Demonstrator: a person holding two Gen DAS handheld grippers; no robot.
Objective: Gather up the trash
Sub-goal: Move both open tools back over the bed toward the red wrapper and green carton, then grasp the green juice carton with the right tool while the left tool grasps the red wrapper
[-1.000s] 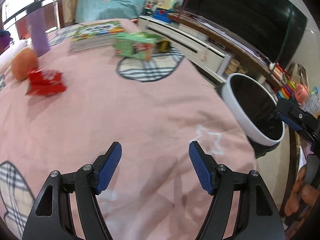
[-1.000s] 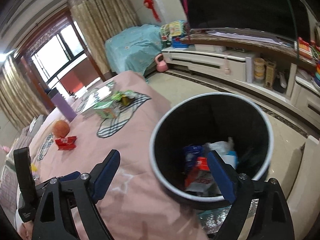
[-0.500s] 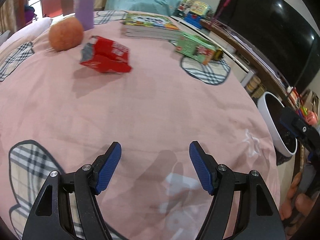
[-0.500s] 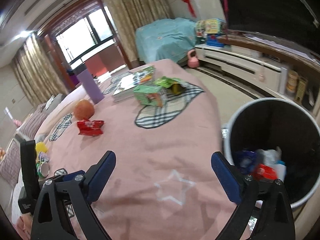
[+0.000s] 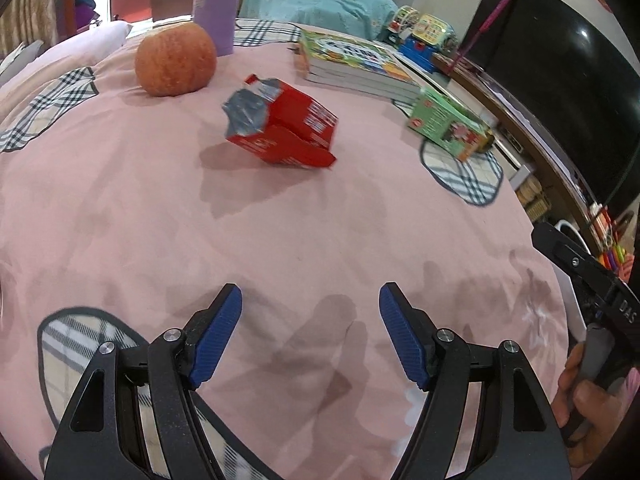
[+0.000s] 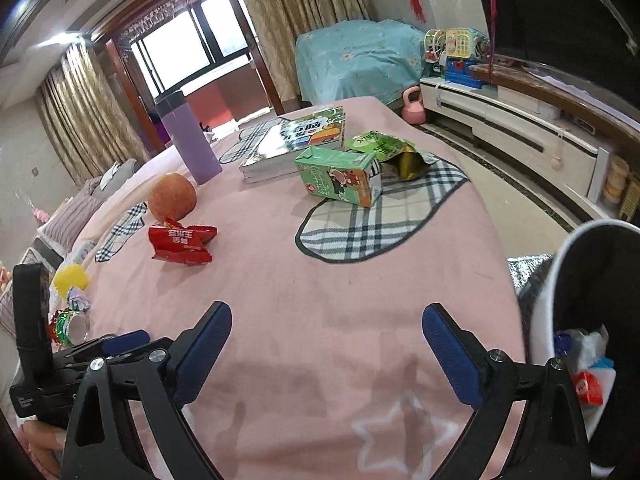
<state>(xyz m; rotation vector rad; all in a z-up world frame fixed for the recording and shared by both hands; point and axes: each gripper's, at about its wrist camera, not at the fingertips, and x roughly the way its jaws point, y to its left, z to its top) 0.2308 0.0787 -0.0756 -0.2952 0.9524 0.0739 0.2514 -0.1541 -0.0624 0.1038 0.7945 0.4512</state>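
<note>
Hovering over the pink bedspread (image 5: 320, 220), the left gripper (image 5: 310, 336) is spreading empty fingers short of the red wrapper (image 5: 280, 128). The right gripper (image 6: 326, 348) is gaping empty too, bin (image 6: 568, 280) beside it.

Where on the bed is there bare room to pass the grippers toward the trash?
Free: the pink bedspread between the red wrapper, the plaid patch and both open grippers. Crowded: far side, where apple, purple bottle, books, green carton and green wrapper cluster.
</note>
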